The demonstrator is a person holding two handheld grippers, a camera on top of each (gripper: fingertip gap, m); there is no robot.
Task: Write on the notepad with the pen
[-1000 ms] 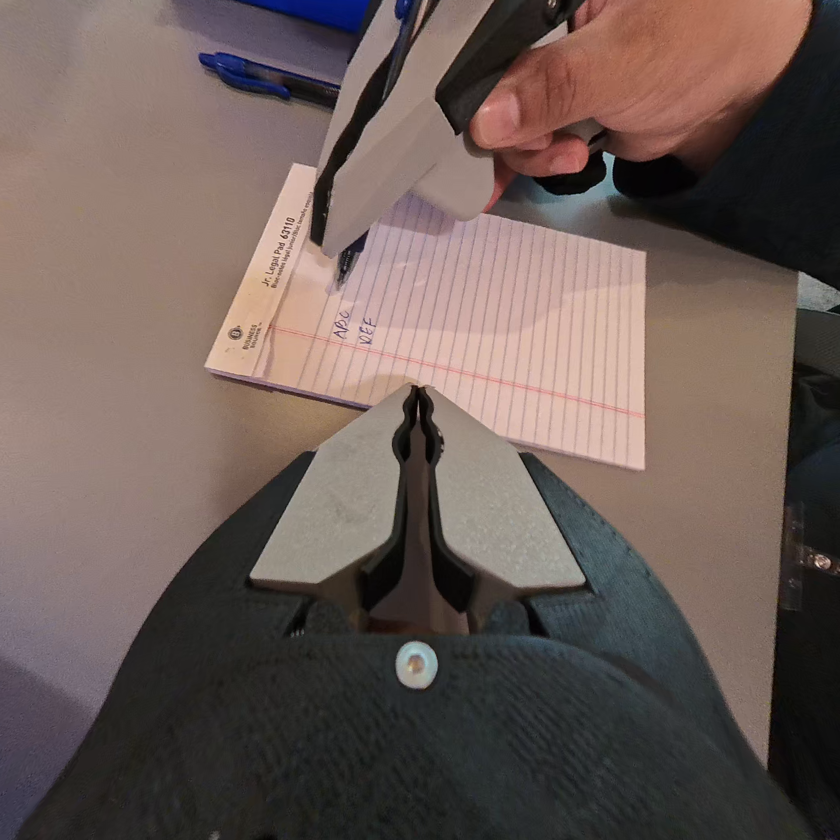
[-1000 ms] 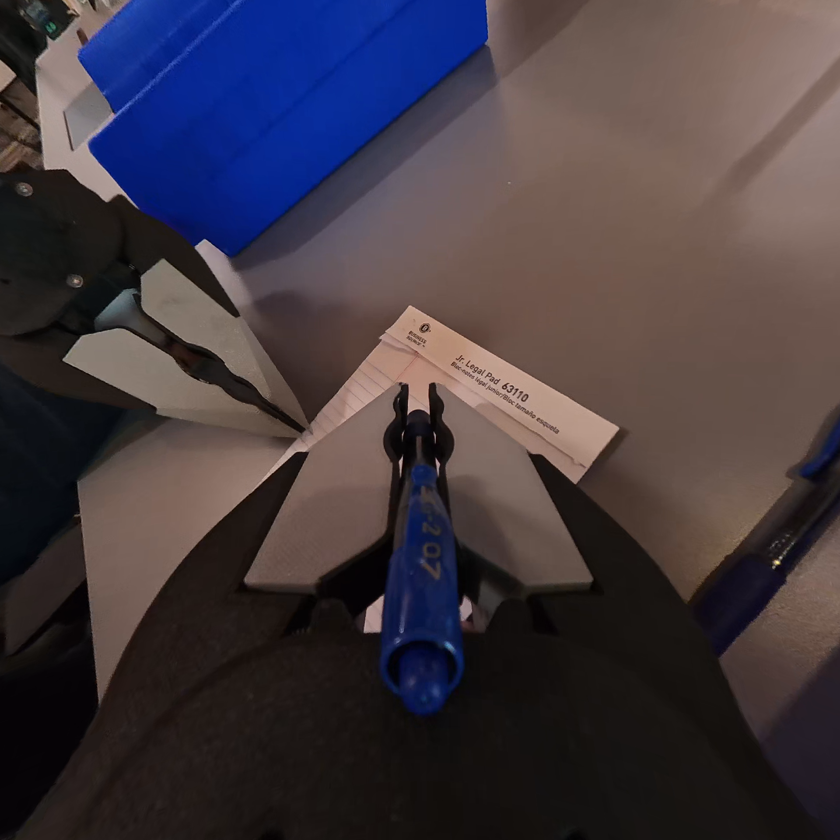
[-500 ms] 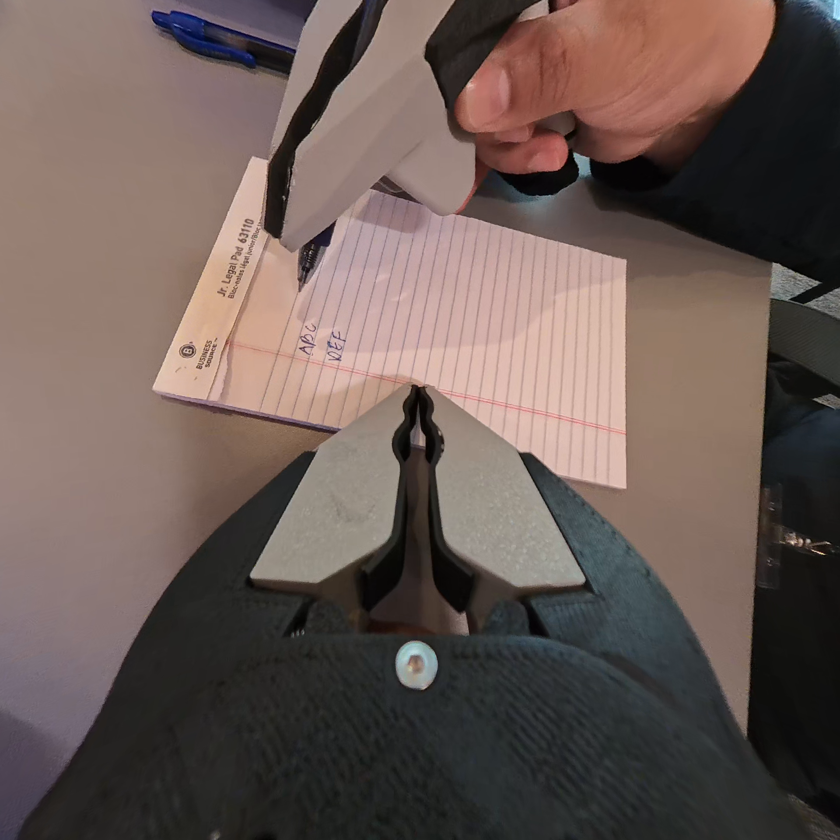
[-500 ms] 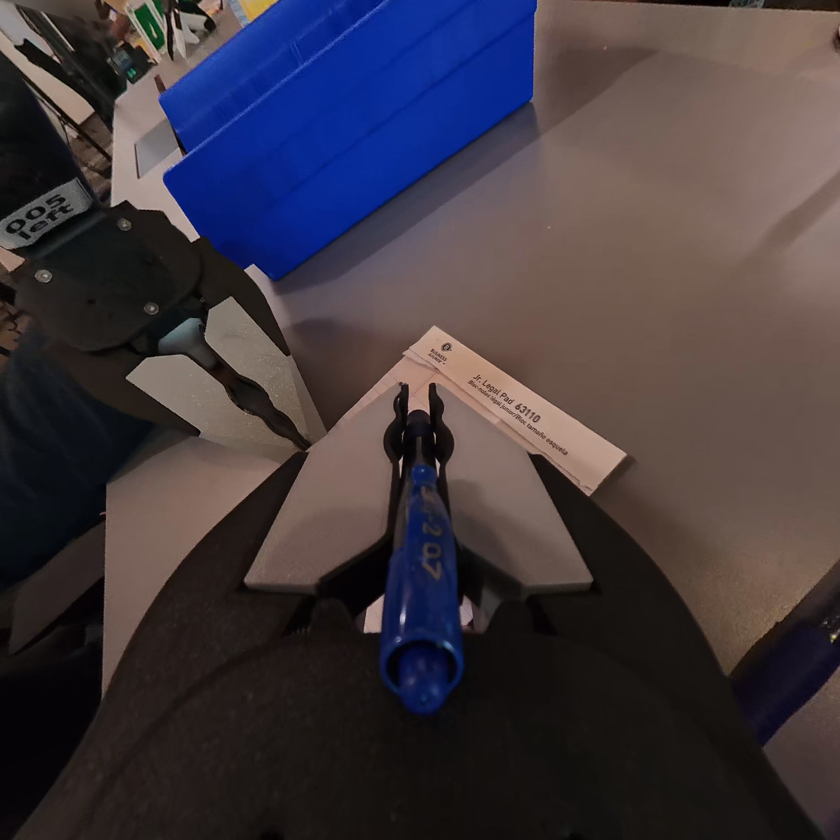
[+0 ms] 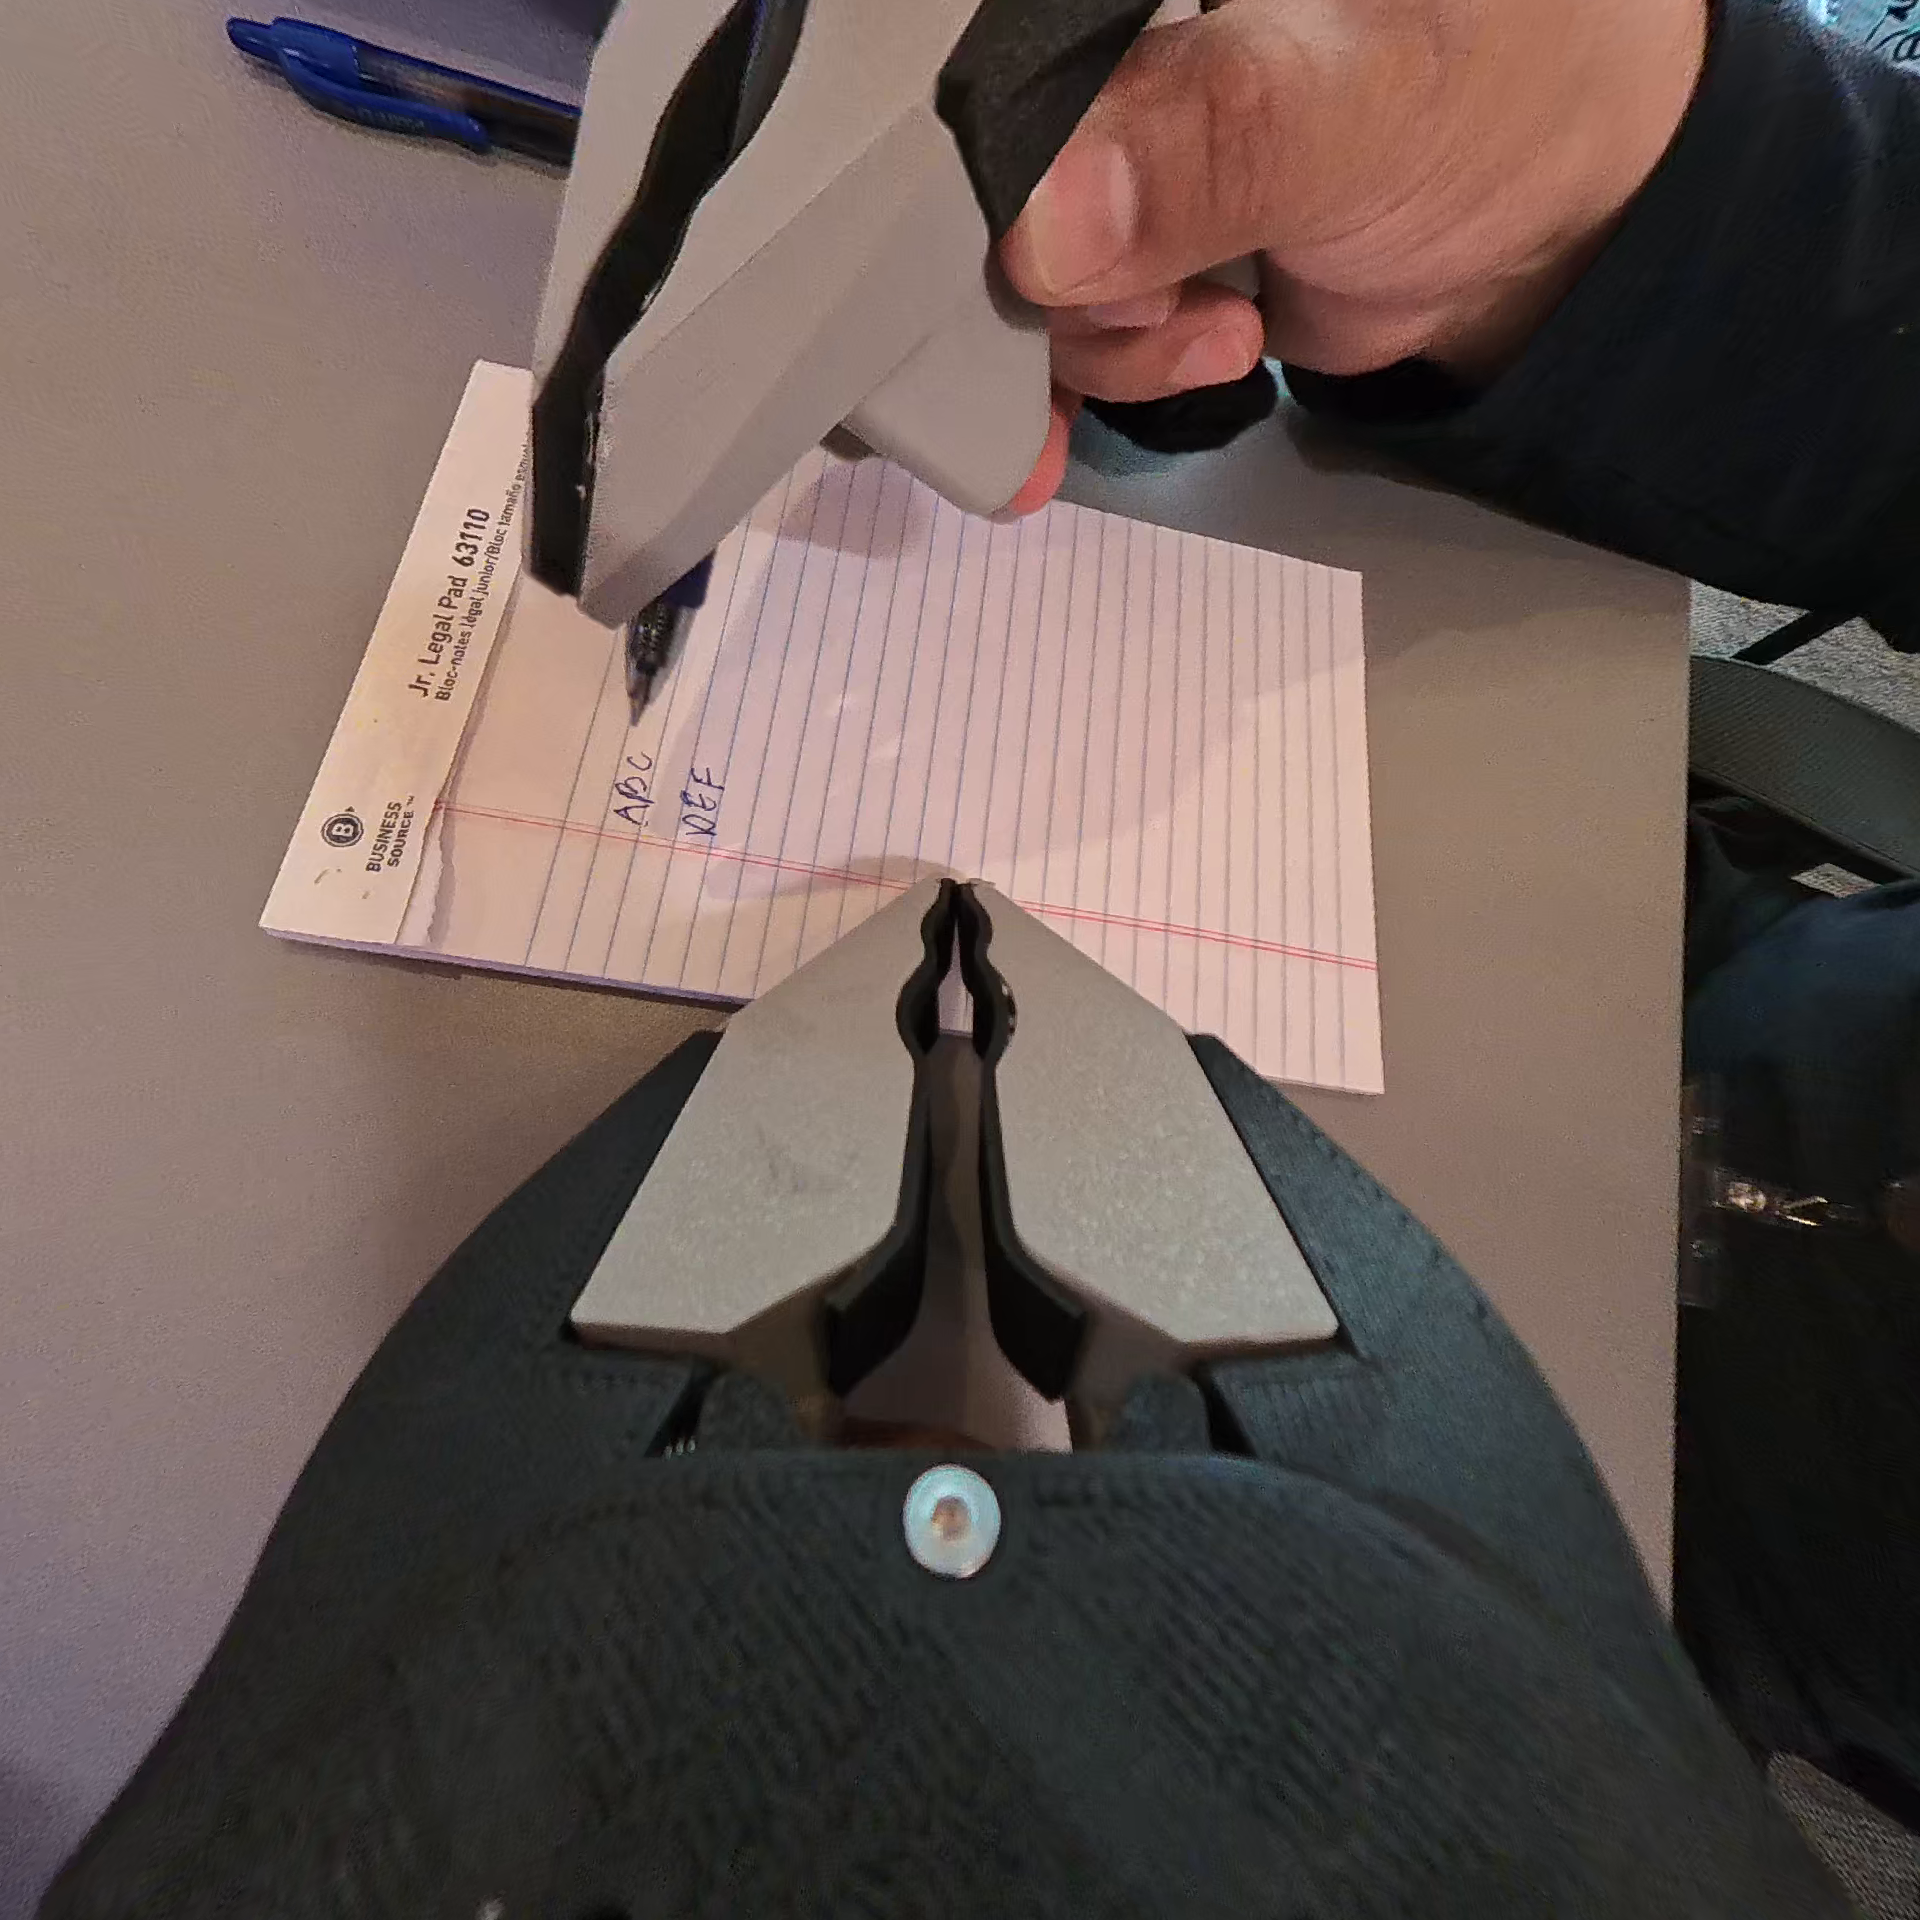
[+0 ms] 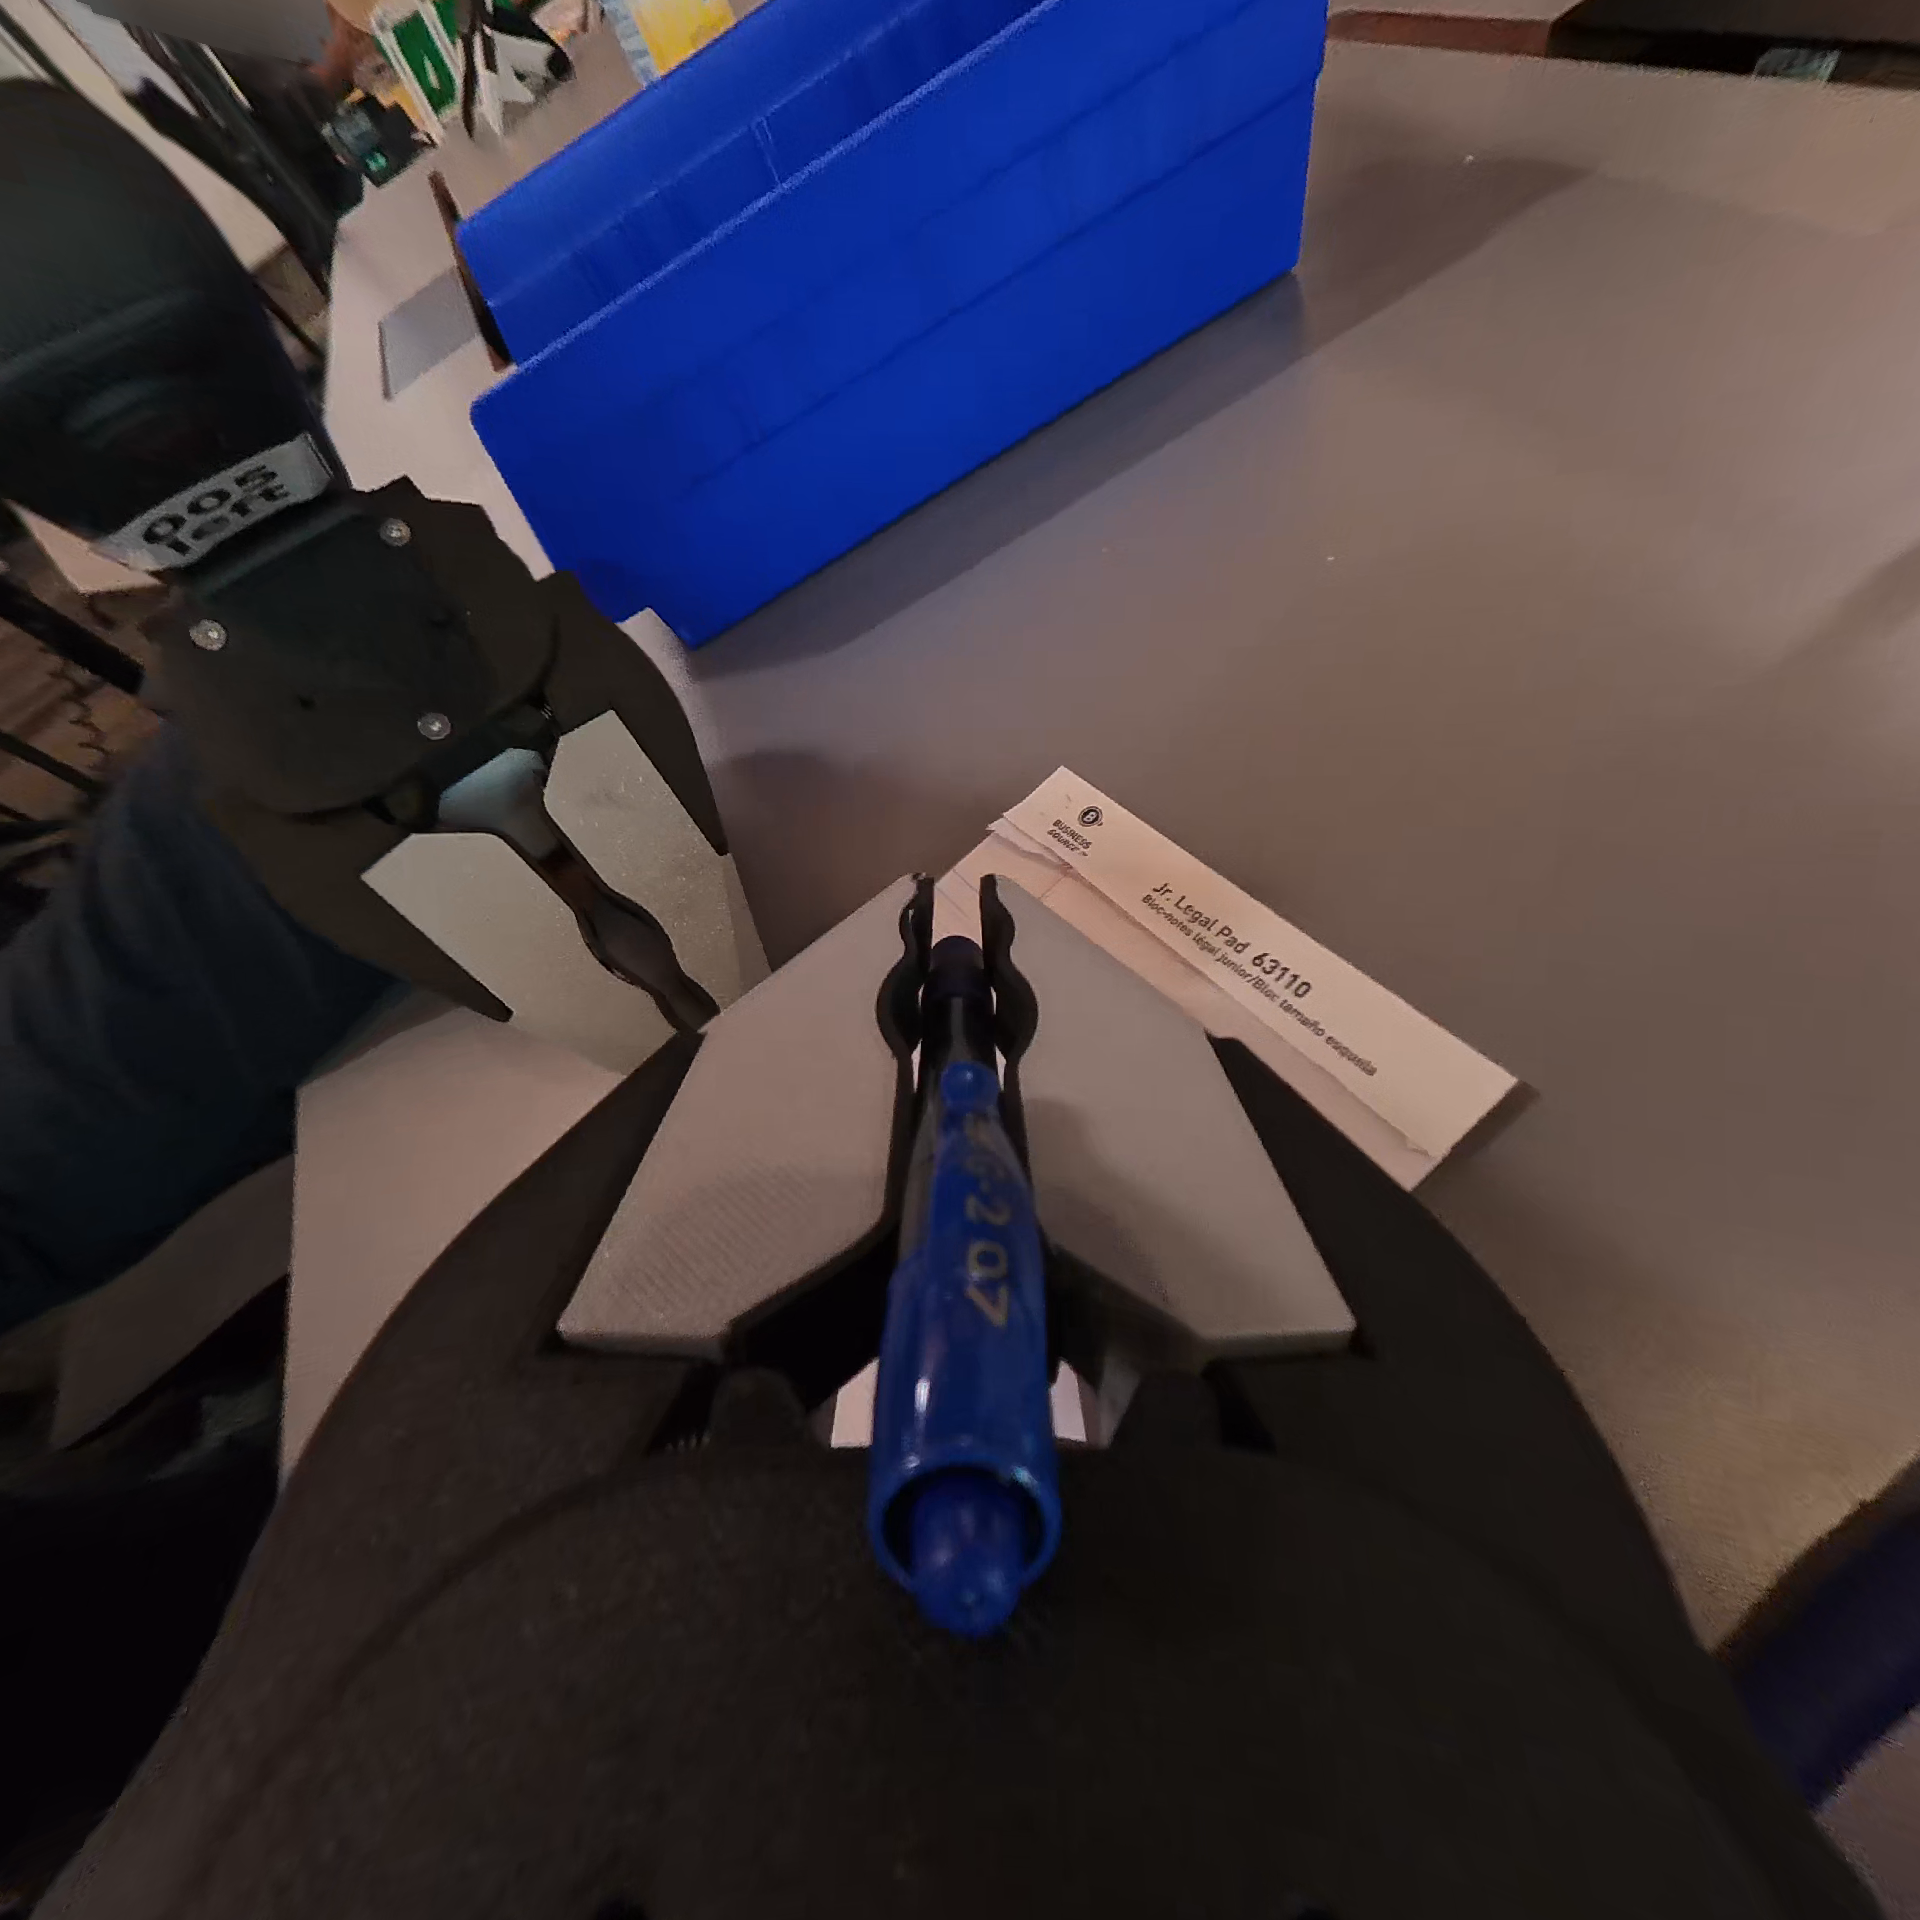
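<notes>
Blue bin (image 6: 883,312) farther off; notepad (image 5: 1039,727) flat on grey table (image 5: 156,623).

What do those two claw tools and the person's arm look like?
Both look alike: the left claw and right claw each have two grey wedge-shaped fingers with wavy black inner pads on a rounded black ribbed body, joined by silver screws. The left one carries a grey label. The person's sleeve is dark.

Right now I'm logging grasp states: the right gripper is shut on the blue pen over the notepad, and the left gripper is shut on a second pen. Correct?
Not quite. In the left wrist view the left gripper is shut on nothing, its tips at the notepad. The second pen lies on the table beyond the pad. The right gripper is indeed shut on the blue pen.
</notes>
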